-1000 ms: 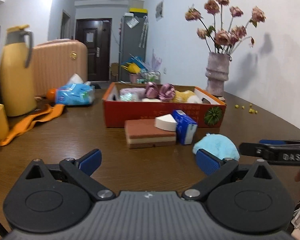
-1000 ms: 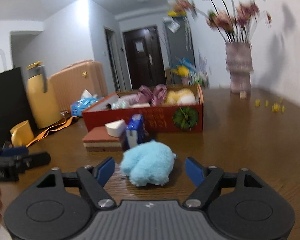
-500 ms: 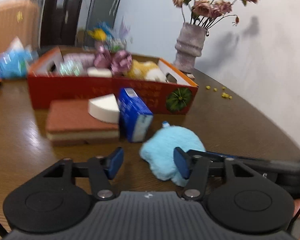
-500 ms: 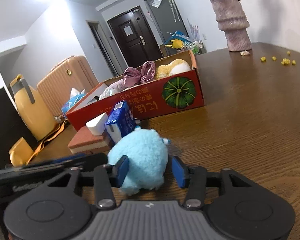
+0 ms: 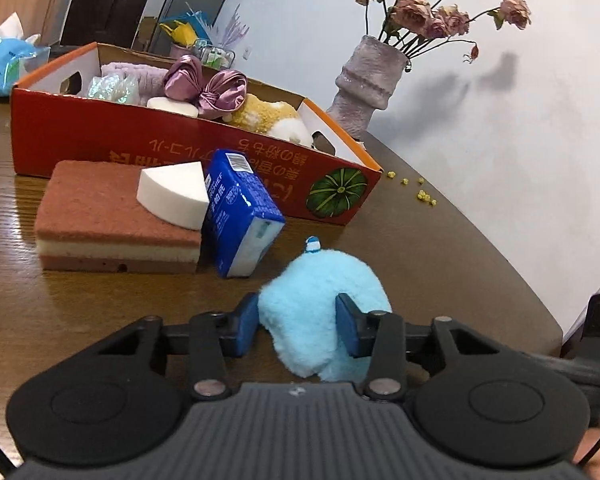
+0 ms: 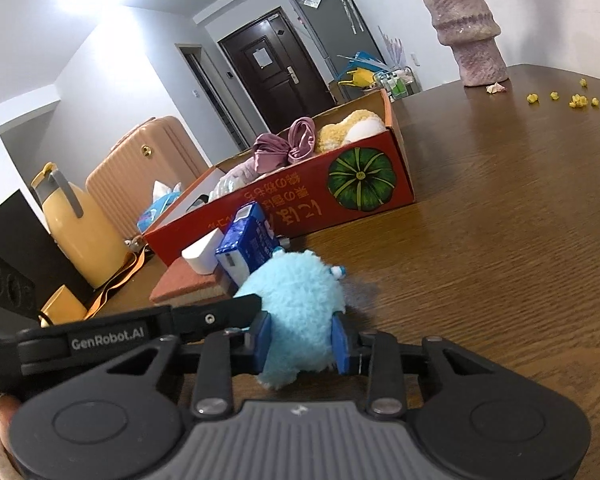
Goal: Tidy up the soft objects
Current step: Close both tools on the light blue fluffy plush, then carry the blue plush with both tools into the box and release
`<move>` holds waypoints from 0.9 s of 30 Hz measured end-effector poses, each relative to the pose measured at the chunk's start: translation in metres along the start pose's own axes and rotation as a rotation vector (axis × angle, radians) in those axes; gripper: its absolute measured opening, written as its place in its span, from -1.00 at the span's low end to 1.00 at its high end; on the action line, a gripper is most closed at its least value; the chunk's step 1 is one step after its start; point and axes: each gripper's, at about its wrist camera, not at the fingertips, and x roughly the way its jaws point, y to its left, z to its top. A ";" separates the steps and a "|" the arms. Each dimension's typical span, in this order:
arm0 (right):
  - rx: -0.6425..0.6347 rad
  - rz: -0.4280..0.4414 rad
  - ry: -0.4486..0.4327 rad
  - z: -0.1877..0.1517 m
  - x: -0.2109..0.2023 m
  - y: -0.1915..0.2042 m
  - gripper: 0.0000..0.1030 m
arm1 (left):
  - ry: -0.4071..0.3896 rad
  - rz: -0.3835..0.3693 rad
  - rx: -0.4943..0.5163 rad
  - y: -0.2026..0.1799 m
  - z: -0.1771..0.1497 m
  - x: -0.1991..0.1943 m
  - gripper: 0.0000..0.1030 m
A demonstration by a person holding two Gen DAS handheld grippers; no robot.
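A fluffy light-blue plush (image 5: pixel 320 300) (image 6: pixel 300 300) lies on the brown table in front of the red cardboard box (image 5: pixel 140 140) (image 6: pixel 340 196). My left gripper (image 5: pixel 298 326) is shut on the plush from one side. My right gripper (image 6: pixel 300 340) is shut on the same plush from the other side. A blue tissue pack (image 5: pixel 240 212) (image 6: pixel 248 240), a white wedge sponge (image 5: pixel 172 194) (image 6: pixel 202 254) and a brown layered sponge (image 5: pixel 100 220) (image 6: pixel 184 284) sit just behind the plush. The box holds a purple bow (image 5: pixel 208 84), a yellow plush (image 5: pixel 268 118) and other soft things.
A purple vase (image 5: pixel 364 84) (image 6: pixel 468 28) with dried flowers stands at the back right, with yellow crumbs (image 6: pixel 576 100) near it. A yellow jug (image 6: pixel 76 232), an orange strap (image 6: pixel 120 276), a suitcase (image 6: pixel 140 168) and a blue tissue bag (image 5: pixel 0 68) are on the left.
Both grippers moved in on the blue plush from opposite sides and closed on it; a second ago both were open with the plush in front of them.
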 end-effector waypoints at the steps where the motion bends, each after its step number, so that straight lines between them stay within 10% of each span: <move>1: -0.003 0.002 0.002 -0.001 -0.002 0.001 -0.41 | -0.001 -0.003 -0.010 0.000 -0.002 -0.004 -0.22; 19: -0.102 0.068 -0.027 -0.011 -0.048 0.044 -0.41 | -0.098 0.005 0.018 -0.013 -0.018 -0.075 -0.23; 27: -0.200 0.079 -0.100 0.079 -0.023 0.059 -0.42 | -0.145 -0.040 0.062 -0.001 0.086 -0.051 -0.23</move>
